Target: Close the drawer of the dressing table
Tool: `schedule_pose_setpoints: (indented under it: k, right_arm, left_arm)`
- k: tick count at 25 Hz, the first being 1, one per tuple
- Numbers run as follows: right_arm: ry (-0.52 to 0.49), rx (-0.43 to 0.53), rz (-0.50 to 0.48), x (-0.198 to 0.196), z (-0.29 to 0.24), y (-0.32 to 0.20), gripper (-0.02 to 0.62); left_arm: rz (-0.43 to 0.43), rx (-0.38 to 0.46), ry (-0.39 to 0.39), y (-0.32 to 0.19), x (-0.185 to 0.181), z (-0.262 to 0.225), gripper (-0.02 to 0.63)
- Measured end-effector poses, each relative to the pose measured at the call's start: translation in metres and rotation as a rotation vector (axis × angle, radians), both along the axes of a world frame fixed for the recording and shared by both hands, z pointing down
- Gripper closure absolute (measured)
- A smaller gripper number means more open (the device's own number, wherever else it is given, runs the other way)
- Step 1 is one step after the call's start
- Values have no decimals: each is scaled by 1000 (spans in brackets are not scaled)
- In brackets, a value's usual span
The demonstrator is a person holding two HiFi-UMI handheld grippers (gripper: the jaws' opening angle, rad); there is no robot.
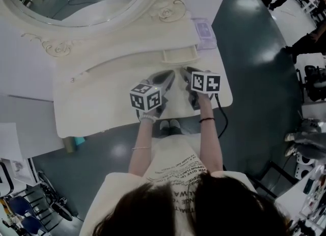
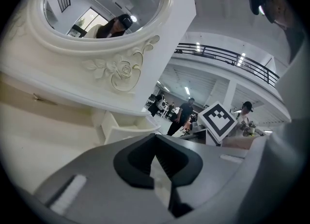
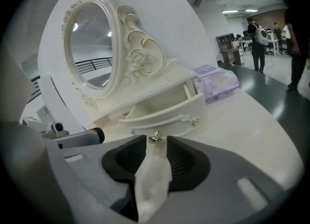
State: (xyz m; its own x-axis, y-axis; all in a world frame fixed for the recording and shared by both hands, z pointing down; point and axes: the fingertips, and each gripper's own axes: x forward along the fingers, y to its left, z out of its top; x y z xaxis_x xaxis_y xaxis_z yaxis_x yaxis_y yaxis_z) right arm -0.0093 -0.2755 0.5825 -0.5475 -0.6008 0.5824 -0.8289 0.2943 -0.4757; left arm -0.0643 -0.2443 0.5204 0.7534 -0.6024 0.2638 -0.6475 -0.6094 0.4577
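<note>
Here, one cream drawer (image 3: 162, 114) stands pulled out beneath the single oval mirror (image 3: 92, 44), its curved front bearing two metal knobs (image 3: 155, 137). The right gripper (image 3: 155, 145) gapes wide, one knob between its tips, untouched. The left gripper (image 2: 155, 141) is closed and empty.

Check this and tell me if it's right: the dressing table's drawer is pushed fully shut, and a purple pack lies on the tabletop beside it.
Not quite: the drawer is not shut. It stands pulled out of the dressing table with its inside showing, as the right gripper view shows plainly. The rest holds: the purple pack lies on the tabletop beside it.
</note>
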Motion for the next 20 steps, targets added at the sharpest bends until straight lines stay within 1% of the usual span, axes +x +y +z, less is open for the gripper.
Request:
schedule_pose_setpoints:
  k: [8, 12, 14, 16, 20]
  right_arm:
    - [-14, -30, -1, -9, 8, -5, 476]
    - [-37, -40, 2, -11, 9, -6, 476]
    - [-31, -50, 2, -11, 10, -6, 477]
    - [-18, -50, 3, -10, 10, -6, 494]
    - [-4, -45, -1, -9, 9, -8, 494]
  left_arm:
    - [-2, -14, -7, -4, -4, 6, 607]
    - [-4, -21, -10, -3, -5, 9, 606]
    - [-6, -24, -10, -2, -6, 9, 606]
    - [-7, -28, -9, -2, -6, 10, 606]
    - [-7, -36, -11, -3, -6, 13, 606]
